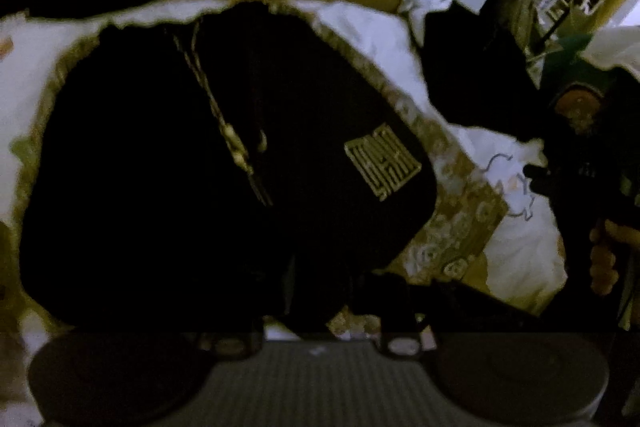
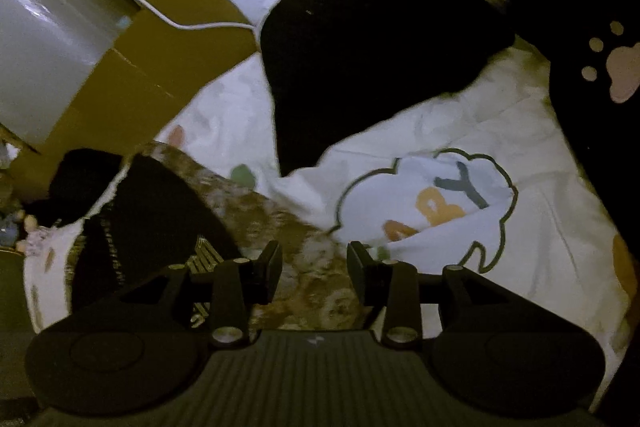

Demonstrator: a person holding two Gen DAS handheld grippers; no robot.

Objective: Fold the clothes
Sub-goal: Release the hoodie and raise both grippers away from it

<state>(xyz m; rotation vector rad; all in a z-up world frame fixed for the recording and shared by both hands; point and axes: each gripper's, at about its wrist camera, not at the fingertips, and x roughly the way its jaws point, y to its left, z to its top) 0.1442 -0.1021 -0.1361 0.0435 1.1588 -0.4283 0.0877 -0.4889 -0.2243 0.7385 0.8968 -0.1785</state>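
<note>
Black fabric fills most of the left wrist view: a dark hoodie (image 1: 192, 167) with pale drawcords and a square pale emblem (image 1: 382, 161) on its chest lies spread just ahead of the left gripper (image 1: 320, 331), over a brown patterned cloth (image 1: 452, 227) that peeks out along its edge. Both rest on a white bedsheet (image 1: 360, 27) printed with cartoon shapes. The left gripper's fingers are lost in the darkness against the hoodie's lower hem, so whether they pinch the fabric or stand apart cannot be told. Off to that gripper's right, the right gripper (image 2: 314, 269) is seen in its own view with its jaws parted and nothing between them; beneath the gap lies the brown patterned cloth, with the hoodie's edge to its left and the sheet's cloud-shaped print (image 2: 432, 203) to its right. Ahead of the right gripper sits a second dark garment (image 2: 360, 39), folded and well apart from the fingers. Beyond it, at the far left, run a cardboard panel (image 2: 168, 67) and a white cable (image 2: 140, 5). At the far right is a black cloth with a pink paw print (image 2: 624, 71).
</note>
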